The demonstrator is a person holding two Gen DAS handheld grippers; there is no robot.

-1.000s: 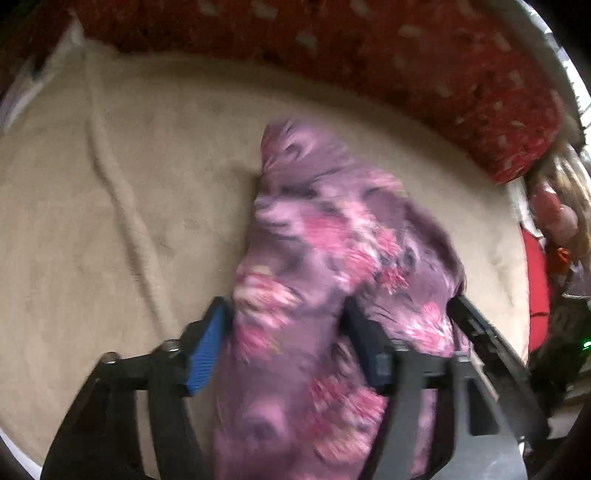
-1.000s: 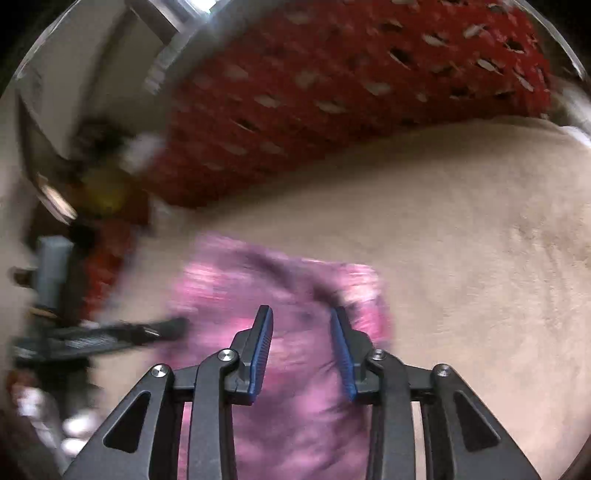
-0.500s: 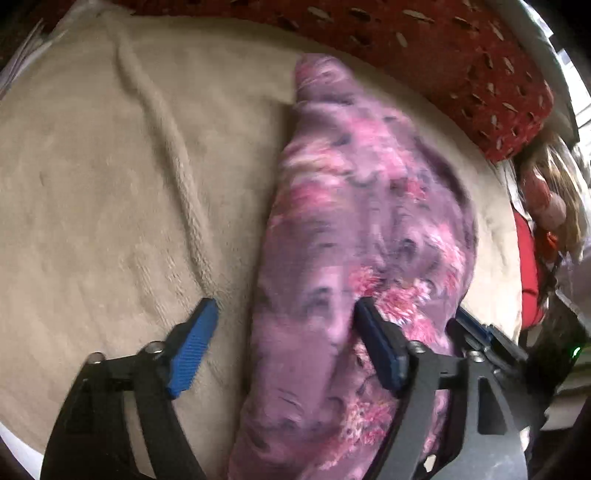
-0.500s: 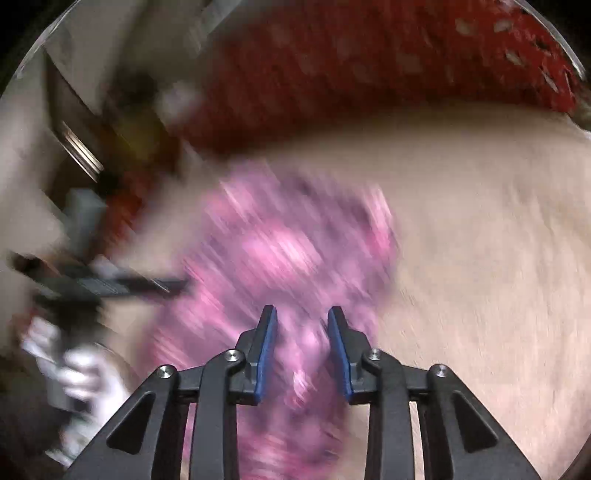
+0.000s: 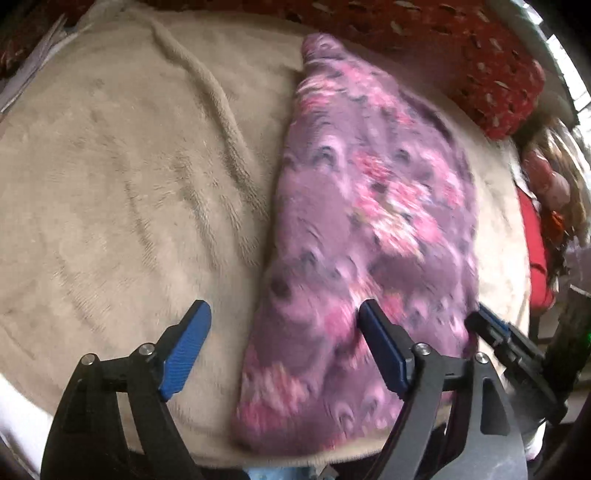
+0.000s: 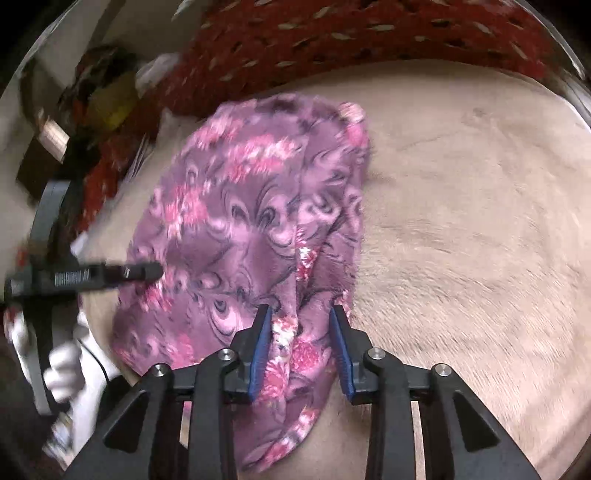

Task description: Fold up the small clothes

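A purple garment with pink flowers [image 5: 373,221] lies folded lengthwise on a beige fleece blanket [image 5: 129,184]. My left gripper [image 5: 284,343] hovers over its near end, jaws wide and still opening. The cloth's left edge lies between the pads, which do not press on it. In the right wrist view the same garment [image 6: 251,221] spreads ahead. My right gripper [image 6: 301,332] stands at its near right corner with its jaws opening. A raised fold of cloth sits loose between the blue fingers [image 6: 341,347]. A white-gloved hand [image 6: 62,365] holds the left gripper [image 6: 140,273] over the garment's left side.
A red patterned cushion [image 5: 480,55] borders the far side of the blanket and also shows as the red cushion [image 6: 369,33] in the right wrist view. Mixed red and dark clutter [image 5: 535,240] lies beyond the blanket's right end. Papers [image 5: 29,74] sit at the far left corner.
Both grippers have drawn back toward the garment's near end. The right jaws have widened off the cloth. The garment has settled from a raised bunch into a long flat fold.
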